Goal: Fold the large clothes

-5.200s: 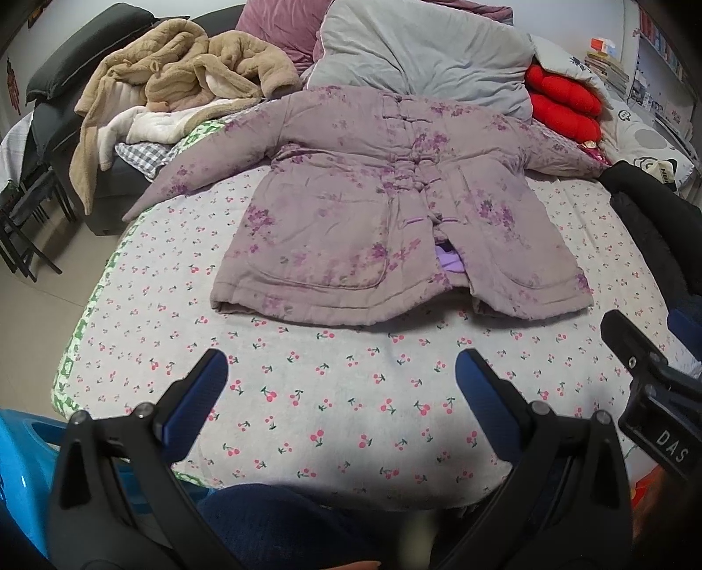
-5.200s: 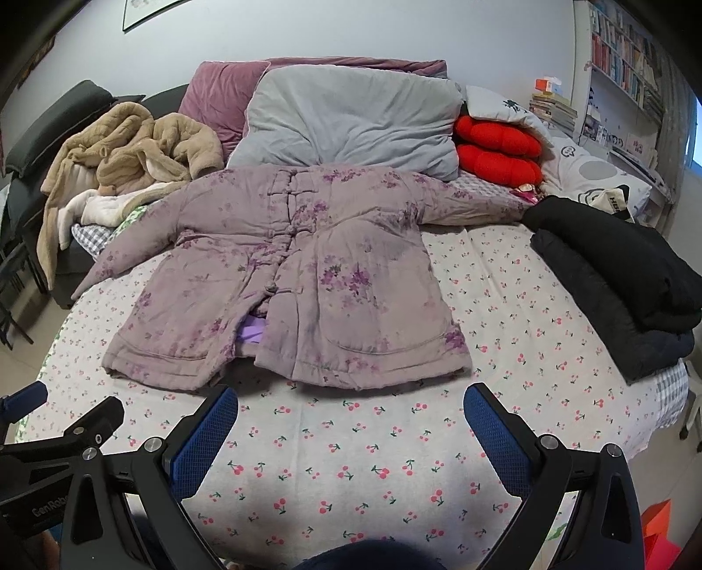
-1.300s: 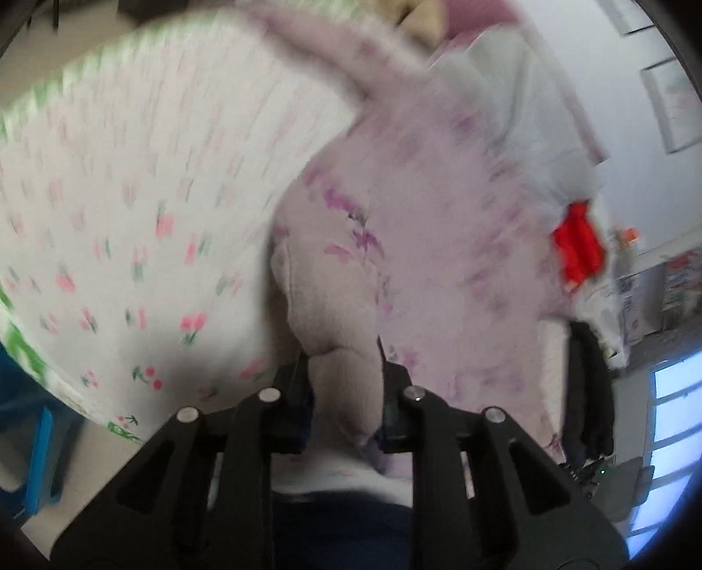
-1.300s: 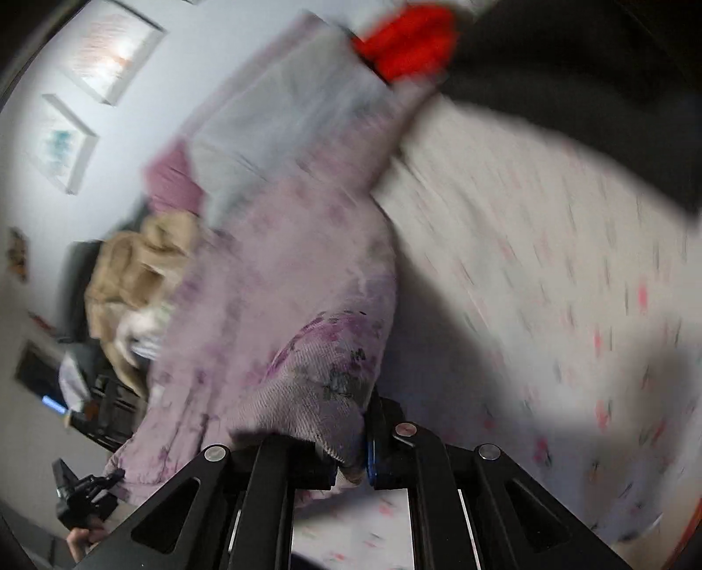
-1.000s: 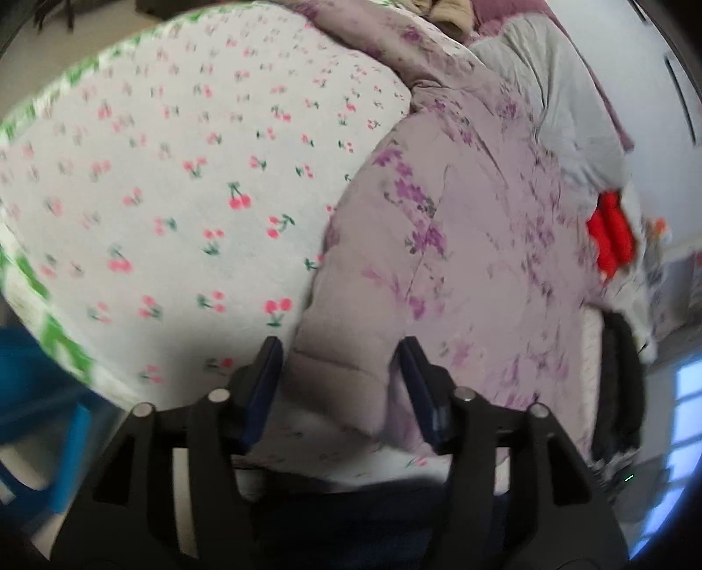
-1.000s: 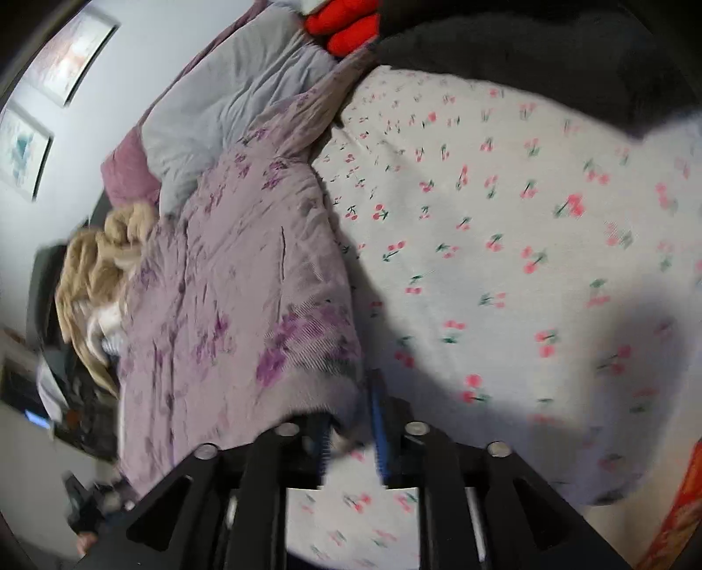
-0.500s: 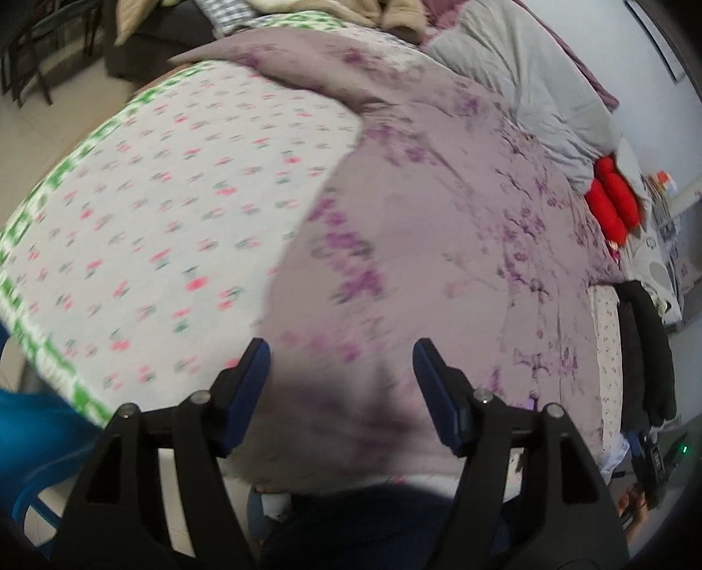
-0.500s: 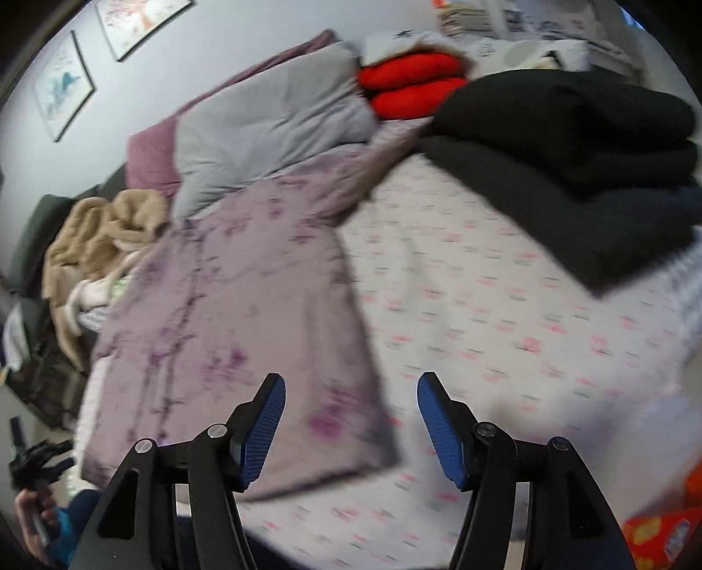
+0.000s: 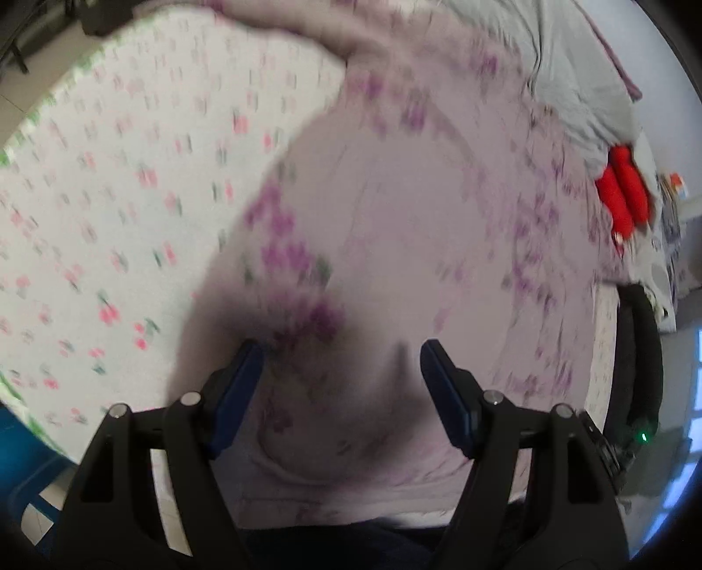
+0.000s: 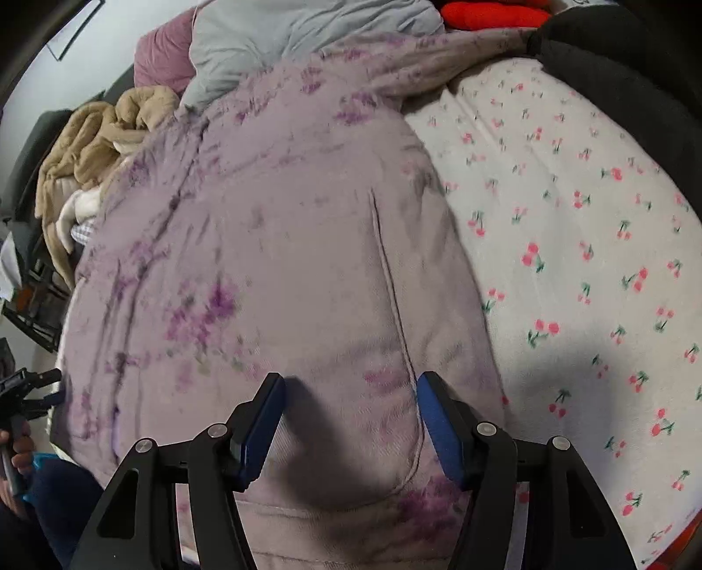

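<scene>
Jacket (image 10: 281, 245), lilac and padded, lies spread on the bed (image 10: 570, 210) with left gripper (image 9: 340, 368) and right gripper (image 10: 349, 399) both released above its hem, jaws just opened, so a shallow regrasp risks pinching one slippery layer.

You stand at a bed whose cherry-print sheet (image 10: 570, 219) has a green-patterned edge. A grey pillow (image 10: 307, 30) and red cushions (image 9: 625, 197) lie at its head, below a pale wall (image 10: 87, 57). Daylight enters through a window (image 9: 695, 394).
</scene>
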{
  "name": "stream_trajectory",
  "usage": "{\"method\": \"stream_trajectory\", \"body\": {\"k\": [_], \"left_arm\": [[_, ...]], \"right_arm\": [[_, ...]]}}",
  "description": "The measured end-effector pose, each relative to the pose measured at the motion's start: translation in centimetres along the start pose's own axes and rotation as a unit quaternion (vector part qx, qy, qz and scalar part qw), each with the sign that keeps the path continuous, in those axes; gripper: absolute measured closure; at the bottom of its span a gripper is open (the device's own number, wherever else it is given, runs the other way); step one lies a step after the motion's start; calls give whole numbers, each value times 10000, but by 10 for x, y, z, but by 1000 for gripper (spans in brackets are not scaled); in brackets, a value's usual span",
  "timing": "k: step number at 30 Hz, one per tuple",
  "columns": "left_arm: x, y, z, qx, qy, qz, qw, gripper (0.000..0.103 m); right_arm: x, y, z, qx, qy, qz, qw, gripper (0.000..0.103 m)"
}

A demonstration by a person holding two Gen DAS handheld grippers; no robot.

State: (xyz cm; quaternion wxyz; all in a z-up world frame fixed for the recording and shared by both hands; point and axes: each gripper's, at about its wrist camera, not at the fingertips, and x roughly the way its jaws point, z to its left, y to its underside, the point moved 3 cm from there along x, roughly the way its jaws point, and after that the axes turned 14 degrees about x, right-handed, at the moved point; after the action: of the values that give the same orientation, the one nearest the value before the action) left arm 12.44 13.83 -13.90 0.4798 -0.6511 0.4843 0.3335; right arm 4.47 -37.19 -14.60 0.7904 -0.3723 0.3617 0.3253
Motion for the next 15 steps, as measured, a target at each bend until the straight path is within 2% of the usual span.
{"method": "stream_trajectory", "body": {"k": [3,5,8,13,15], "left_arm": [[-24,-27,-34,269,-34,-514,9983,28],[-28,-42,-61,482,70,-621,9969,25],[-12,-67,-117,784,332,-548,9949,24],[20,-97,-175,796,806,-416,9927,24],[37,-105,-191,813,853,-316,9925,24]], "right_arm": [[-22,-27,-1,166,-166,-402,9989,39],[-36,-51,-7,467,-287,-633,9965,39],[-46,-87,-18,816,-413,-964,9911,39],[-35,-145,-45,1664,-830,-1000,9775,39],[-25,-168,-53,1807,-699,-1037,9756,39]]}}
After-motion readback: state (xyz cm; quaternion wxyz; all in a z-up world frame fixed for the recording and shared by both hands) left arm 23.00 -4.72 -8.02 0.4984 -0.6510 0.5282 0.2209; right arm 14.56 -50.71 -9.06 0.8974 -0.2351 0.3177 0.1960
